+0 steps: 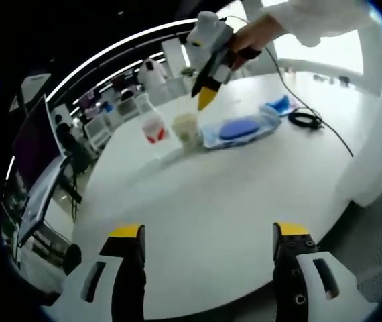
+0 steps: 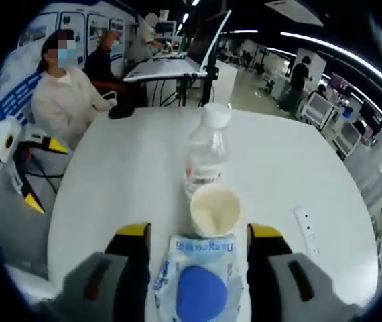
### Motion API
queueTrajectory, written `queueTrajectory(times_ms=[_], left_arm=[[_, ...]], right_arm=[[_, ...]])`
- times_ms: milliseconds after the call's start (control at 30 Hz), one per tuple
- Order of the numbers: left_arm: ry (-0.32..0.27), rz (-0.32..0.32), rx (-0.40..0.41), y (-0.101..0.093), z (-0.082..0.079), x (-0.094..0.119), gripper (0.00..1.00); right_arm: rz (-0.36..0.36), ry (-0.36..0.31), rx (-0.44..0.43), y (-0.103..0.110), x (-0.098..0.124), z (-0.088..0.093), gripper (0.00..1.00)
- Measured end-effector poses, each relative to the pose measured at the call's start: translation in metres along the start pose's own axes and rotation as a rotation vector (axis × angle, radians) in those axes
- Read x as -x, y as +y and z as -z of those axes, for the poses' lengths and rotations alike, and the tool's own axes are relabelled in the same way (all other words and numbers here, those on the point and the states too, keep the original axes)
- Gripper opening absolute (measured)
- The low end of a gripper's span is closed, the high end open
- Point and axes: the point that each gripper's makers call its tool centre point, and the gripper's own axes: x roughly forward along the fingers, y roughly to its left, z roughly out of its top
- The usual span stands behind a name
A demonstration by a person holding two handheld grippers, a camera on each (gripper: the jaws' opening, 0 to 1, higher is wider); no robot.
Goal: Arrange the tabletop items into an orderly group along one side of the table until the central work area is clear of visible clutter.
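Observation:
A clear water bottle (image 1: 153,126) (image 2: 208,151) with a red label, a cream paper cup (image 1: 185,127) (image 2: 214,209) and a wipes pack with a blue lid (image 1: 240,129) (image 2: 196,282) stand close together in a row on the round white table (image 1: 231,194). My right gripper (image 1: 206,98) (image 2: 199,231), held by a hand in a white sleeve, hovers over the cup and pack. It is open, and the pack shows between its jaws. My left gripper (image 1: 209,231) (image 2: 43,174) stands open over the table's near edge with nothing in it.
A black coiled cable (image 1: 305,119) and a blue item (image 1: 281,104) lie beyond the pack. A white strip-shaped device (image 2: 307,231) rests to the right of the cup. People sit at desks (image 2: 157,67) past the table. A monitor (image 1: 37,141) stands to the left.

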Motion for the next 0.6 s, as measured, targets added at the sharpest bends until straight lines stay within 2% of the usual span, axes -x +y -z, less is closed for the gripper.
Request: queueTrajectory(times_ms=[267, 600], left_arm=[[0.003, 0.009, -0.002, -0.002, 0.000, 0.000, 0.74], [-0.004, 0.012, 0.000, -0.003, -0.001, 0.001, 0.73]], right_arm=[[0.031, -0.012, -0.041, 0.003, 0.020, 0.012, 0.55], [0.102, -0.038, -0.112, 0.003, 0.056, 0.031, 0.55]])
